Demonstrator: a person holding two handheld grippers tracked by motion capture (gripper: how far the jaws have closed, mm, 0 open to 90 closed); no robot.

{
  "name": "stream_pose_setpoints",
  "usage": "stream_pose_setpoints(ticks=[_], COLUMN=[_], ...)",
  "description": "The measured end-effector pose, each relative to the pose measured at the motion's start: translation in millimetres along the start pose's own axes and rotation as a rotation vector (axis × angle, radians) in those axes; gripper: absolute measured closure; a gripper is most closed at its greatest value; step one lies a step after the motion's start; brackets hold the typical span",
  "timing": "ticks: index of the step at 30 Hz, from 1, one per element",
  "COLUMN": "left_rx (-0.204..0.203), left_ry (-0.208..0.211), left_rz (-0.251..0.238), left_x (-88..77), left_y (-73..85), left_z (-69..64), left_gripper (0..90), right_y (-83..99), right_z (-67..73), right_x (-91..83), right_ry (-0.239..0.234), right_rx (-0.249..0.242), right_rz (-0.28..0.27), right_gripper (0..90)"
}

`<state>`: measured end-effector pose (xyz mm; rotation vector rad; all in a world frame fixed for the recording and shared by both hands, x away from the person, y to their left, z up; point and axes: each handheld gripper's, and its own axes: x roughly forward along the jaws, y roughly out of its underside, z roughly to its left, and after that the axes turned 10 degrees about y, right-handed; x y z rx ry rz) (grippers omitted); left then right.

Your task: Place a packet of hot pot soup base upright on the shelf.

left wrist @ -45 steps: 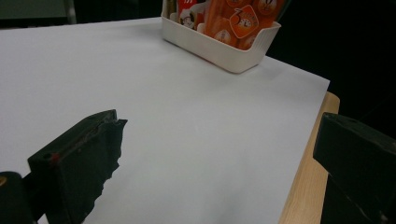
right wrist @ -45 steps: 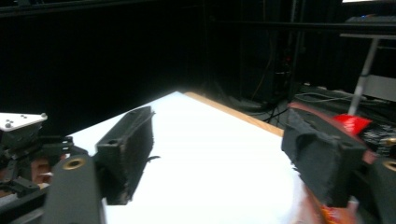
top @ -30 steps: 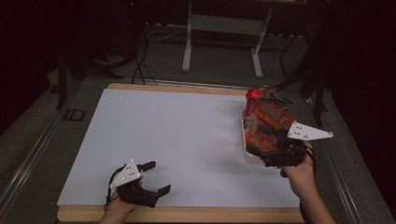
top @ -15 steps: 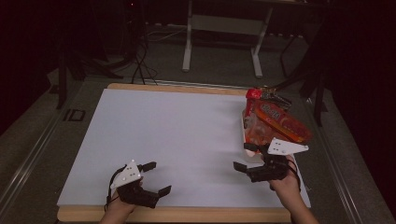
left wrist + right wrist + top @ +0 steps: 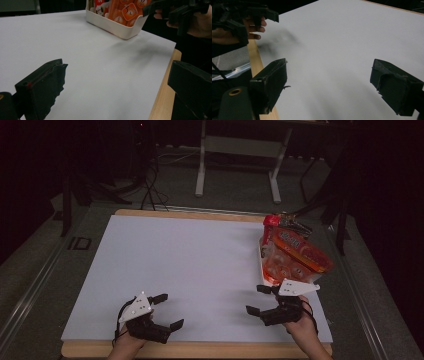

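A white bin (image 5: pixel 263 266) of orange and red snack packs (image 5: pixel 298 251) stands at the table's right side. My right gripper (image 5: pixel 254 299) hovers open just in front of the bin, near the front edge, with nothing between its jaws. My left gripper (image 5: pixel 171 310) is open and empty at the front left. In the left gripper view the open gripper (image 5: pixel 117 82) faces the bin (image 5: pixel 117 25) and its packs (image 5: pixel 125 10) across bare white sheet. The right gripper view has the open gripper (image 5: pixel 334 82) over the sheet, with the other hand (image 5: pixel 253 27) far off.
A white sheet (image 5: pixel 190 265) covers a wooden board (image 5: pixel 200 351) whose edge runs along the front. Dark floor, metal stand legs (image 5: pixel 201 170) and cables (image 5: pixel 150 190) lie beyond the table. A black clip-like item (image 5: pixel 296 225) sits behind the bin.
My right gripper has pulled back from the bin toward the table's front edge and lower, open and empty. The left gripper has stayed in place.
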<state>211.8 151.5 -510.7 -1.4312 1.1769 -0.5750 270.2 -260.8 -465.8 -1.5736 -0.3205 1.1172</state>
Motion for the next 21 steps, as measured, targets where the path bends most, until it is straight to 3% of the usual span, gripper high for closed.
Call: stream_pose_setpoints(ticks=[9,21], left_rx=[0.006,0.017], left_ry=[-0.001,-0.003], left_rz=[-0.007,0.001], left_x=[-1.7,-0.2], left_y=[-0.1,0.8], left_z=[-0.4,-1.6], left_gripper=[1.6,1.6], right_y=[16.3,19.1], right_z=[-0.4,-1.0], right_x=[1.1,3.6], right_ry=[0.019,0.033], right_rx=[-0.017,-0.033], right_rz=[0.027,0.030], right_gripper=[13.8,14.0])
